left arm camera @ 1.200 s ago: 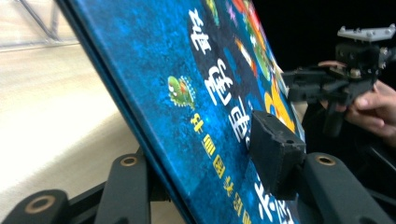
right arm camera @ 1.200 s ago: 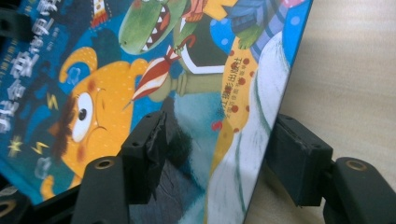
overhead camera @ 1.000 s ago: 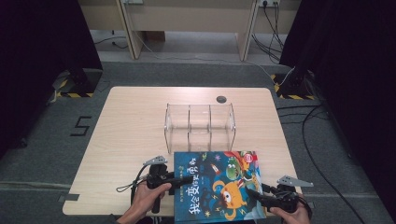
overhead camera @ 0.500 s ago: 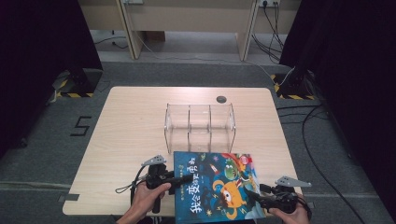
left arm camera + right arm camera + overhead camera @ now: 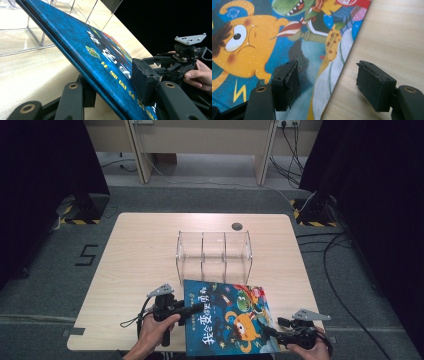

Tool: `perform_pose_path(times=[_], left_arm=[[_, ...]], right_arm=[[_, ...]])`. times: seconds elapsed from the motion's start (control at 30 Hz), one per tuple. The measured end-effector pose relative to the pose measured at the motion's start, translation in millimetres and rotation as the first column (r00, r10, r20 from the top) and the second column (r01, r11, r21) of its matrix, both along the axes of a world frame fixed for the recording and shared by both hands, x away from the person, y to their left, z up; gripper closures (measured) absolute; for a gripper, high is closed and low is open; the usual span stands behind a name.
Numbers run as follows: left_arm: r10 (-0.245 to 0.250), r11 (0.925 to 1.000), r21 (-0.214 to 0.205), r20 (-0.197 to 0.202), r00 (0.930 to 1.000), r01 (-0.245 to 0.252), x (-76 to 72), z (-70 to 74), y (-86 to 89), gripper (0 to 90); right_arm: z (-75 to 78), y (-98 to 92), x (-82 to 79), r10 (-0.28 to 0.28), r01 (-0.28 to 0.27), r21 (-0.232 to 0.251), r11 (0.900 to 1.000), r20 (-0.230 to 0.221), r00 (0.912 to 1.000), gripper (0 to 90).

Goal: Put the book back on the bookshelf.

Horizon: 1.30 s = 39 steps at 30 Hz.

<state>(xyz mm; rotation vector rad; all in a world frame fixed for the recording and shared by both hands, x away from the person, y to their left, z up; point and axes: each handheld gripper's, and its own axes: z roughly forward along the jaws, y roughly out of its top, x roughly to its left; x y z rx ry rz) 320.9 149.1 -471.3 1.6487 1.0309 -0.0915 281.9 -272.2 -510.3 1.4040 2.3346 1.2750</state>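
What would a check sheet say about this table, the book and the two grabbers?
Surface: pale wooden table, with a dark round hole at the far edge.
Job's things: picture book, one side lifted; clear rack behind it.
Clutter: nothing seen.
Grippers: left gripper shut on the book's edge; right gripper open, its jaws either side of the opposite edge.
Cables: cables on the floor at right.
Surroundings: grey floor, dark curtains.

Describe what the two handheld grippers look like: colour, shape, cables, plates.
Both are black linkage tools with blocky rectangular pads and brass-coloured pivot pins. The left gripper and the right gripper each carry a grey three-cornered plate dotted with small holes. A black cable loops from the left one. Forearms look bare; no sleeves are visible.
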Motion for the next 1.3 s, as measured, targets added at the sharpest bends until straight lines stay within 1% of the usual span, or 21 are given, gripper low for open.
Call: perform_pose_path(times=[0.2, 0.27, 0.37, 0.4, 0.43, 0.47, 0.57, 0.7, 0.77, 0.8, 0.93, 1.07, 1.17, 1.27, 1.3], left_arm=[[0.005, 1.0000, 0.003, 0.005, 1.0000, -0.005, 0.1, 1.2, 0.6, 56.5], [0.012, 0.9999, 0.002, 0.009, 0.9999, -0.012, -0.2, 1.8, 0.7, 56.7], [0.015, 0.9999, 0.005, 0.012, 0.9998, -0.015, -0.5, 2.4, 0.9, 56.7], [0.016, 0.9998, 0.008, 0.016, 0.9997, -0.017, -0.5, 3.1, 1.0, 56.7], [0.016, 0.9998, 0.008, 0.016, 0.9997, -0.017, -0.5, 3.1, 1.0, 56.7], [0.022, 0.9997, 0.009, 0.021, 0.9995, -0.022, -0.9, 3.8, 1.1, 56.7], [0.022, 0.9997, 0.011, 0.021, 0.9995, -0.022, -0.5, 4.3, 1.7, 56.7], [0.033, 0.9994, 0.011, 0.026, 0.9991, -0.033, 0.4, 5.1, 3.1, 56.8], [0.034, 0.9994, 0.011, 0.028, 0.9990, -0.034, 0.4, 5.4, 3.1, 56.9], [0.035, 0.9993, 0.013, 0.030, 0.9989, -0.036, 0.5, 5.6, 3.1, 56.9], [0.038, 0.9992, 0.014, 0.030, 0.9988, -0.038, 0.4, 6.2, 3.3, 56.9], [0.040, 0.9991, 0.014, 0.031, 0.9987, -0.040, 0.5, 6.4, 3.4, 56.9], [0.041, 0.9990, 0.014, 0.031, 0.9987, -0.041, 0.8, 6.5, 3.6, 56.9], [0.044, 0.9989, 0.015, 0.032, 0.9985, -0.045, 1.0, 7.0, 3.5, 56.9], [0.045, 0.9988, 0.015, 0.033, 0.9984, -0.046, 1.2, 7.1, 3.5, 56.9]], right_arm=[[1.5, 1.0, -1.1, -0.009, 0.009, -0.008, 0.9999, 0.014, 0.9999, 32.6], [2.3, 3.4, -2.4, -0.008, 0.008, -0.025, 0.9997, 0.021, 0.9998, 32.5], [3.6, 6.4, -4.6, -0.012, 0.013, -0.034, 0.9993, 0.028, 0.9995, 32.5], [6.3, 10.3, -7.2, -0.011, 0.013, -0.036, 0.9993, 0.052, 0.9986, 32.5], [6.3, 10.3, -7.2, -0.011, 0.013, -0.036, 0.9993, 0.052, 0.9986, 32.5], [8.3, 13.9, -9.6, -0.009, 0.012, -0.040, 0.9991, 0.070, 0.9975, 32.5], [10.1, 20.4, -13.9, 0.000, 0.004, -0.046, 0.9989, 0.089, 0.9960, 32.4], [13.9, 28.0, -20.9, 0.005, -0.001, -0.039, 0.9992, 0.121, 0.9926, 32.4], [14.6, 30.6, -22.9, 0.006, -0.002, -0.036, 0.9994, 0.128, 0.9918, 32.4], [15.7, 36.6, -27.3, 0.023, -0.017, -0.044, 0.9989, 0.141, 0.9898, 32.5], [17.8, 48.8, -35.7, 0.051, -0.044, -0.043, 0.9981, 0.154, 0.9867, 32.5], [19.0, 61.4, -42.7, 0.089, -0.081, -0.053, 0.9953, 0.165, 0.9822, 32.5], [20.4, 67.7, -46.1, 0.103, -0.095, -0.048, 0.9943, 0.177, 0.9788, 32.4], [21.6, 72.3, -50.2, 0.106, -0.101, -0.037, 0.9942, 0.178, 0.9783, 32.2], [21.9, 73.6, -50.8, 0.112, -0.107, -0.037, 0.9936, 0.186, 0.9761, 32.2]])
